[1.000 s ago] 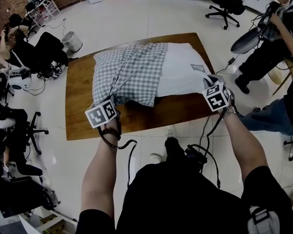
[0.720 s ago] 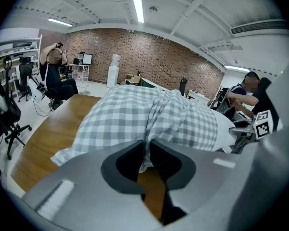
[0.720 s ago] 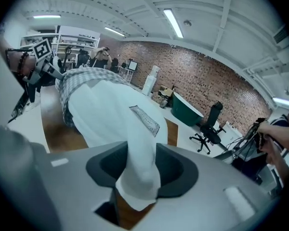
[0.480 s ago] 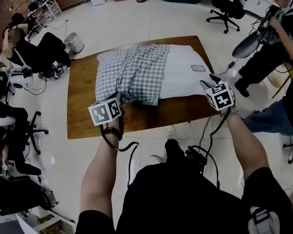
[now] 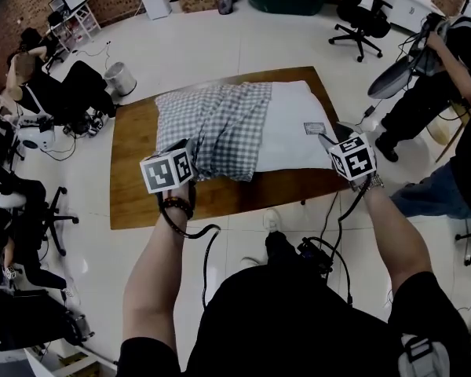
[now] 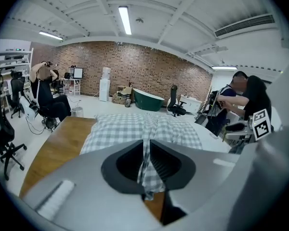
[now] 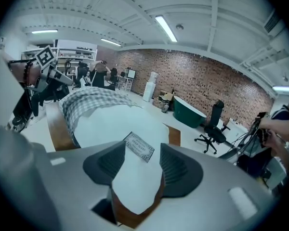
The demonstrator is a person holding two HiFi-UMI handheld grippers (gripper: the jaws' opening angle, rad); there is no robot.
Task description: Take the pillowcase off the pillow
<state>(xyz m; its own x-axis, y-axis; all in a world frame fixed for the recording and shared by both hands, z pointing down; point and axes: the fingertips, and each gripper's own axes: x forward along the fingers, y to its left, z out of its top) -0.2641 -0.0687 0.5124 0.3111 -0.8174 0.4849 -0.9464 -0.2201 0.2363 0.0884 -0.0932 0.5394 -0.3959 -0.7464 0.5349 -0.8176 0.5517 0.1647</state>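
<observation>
At the near table edge, the left gripper (image 6: 145, 153) is clamped nearly together on a fold of the checked pillowcase (image 5: 212, 124), which it holds lifted off the wooden table (image 5: 133, 187). To the right, the right gripper (image 7: 142, 150) has just been opening; its jaws stand apart with the white pillow's (image 5: 286, 124) near right corner between them, not pressing it. The pillowcase covers only the pillow's left half; the bare right half carries a small label (image 5: 315, 129). Farther off stand a bin (image 5: 120, 78) and an office chair (image 5: 359, 10).
</observation>
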